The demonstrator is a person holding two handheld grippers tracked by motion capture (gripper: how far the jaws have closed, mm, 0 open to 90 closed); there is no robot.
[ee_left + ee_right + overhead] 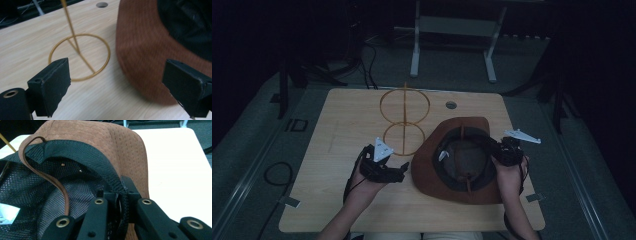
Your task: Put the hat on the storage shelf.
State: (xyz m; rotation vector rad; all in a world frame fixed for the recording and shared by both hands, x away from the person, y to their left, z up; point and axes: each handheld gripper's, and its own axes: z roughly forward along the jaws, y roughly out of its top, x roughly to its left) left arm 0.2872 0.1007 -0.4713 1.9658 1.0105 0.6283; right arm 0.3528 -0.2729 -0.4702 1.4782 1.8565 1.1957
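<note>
We pinch the hat's (pixel 462 160) inner band with our right gripper (pixel 504 150), while our left gripper (pixel 399 169), jaws wide, sits just beside its opposite brim.

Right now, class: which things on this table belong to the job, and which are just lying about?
In the job:
brown hat
gold wire stand
right gripper, shut on the hat's inner band
left gripper, open beside the hat

Lying about:
cables on the floor
metal frame behind the table
</note>
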